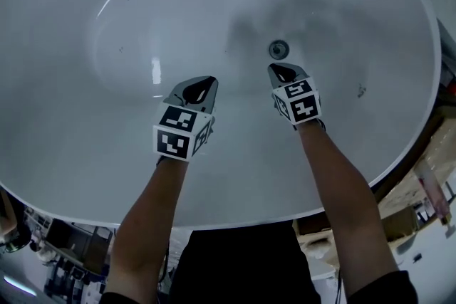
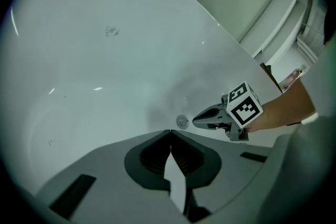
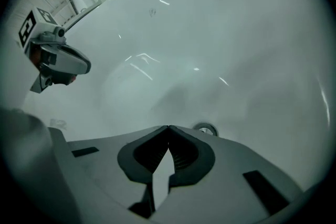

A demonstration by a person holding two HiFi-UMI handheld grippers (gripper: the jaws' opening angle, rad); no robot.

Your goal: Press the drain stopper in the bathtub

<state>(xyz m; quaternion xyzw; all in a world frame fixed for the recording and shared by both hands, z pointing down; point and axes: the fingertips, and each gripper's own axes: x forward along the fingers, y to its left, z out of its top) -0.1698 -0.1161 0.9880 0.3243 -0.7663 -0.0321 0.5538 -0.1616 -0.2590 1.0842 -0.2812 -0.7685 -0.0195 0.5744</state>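
A round chrome drain stopper (image 1: 278,49) sits on the floor of the white oval bathtub (image 1: 85,153). My right gripper (image 1: 274,68) hangs just short of it, jaws shut with tips touching and nothing between them. In the right gripper view the stopper (image 3: 205,129) peeks out just past the right jaw, close to my right gripper (image 3: 168,127). My left gripper (image 1: 211,80) is also shut and empty, held to the left of the stopper over the tub floor. In the left gripper view the stopper (image 2: 182,121) lies just beyond my left gripper (image 2: 170,131), with my right gripper (image 2: 195,121) beside it.
The tub's rim (image 1: 399,160) curves round on the right; past it are boxes and clutter on the floor (image 1: 420,203). A second white tub or fixture (image 2: 262,2) stands beyond the far rim. Small dark marks (image 1: 361,90) spot the tub wall.
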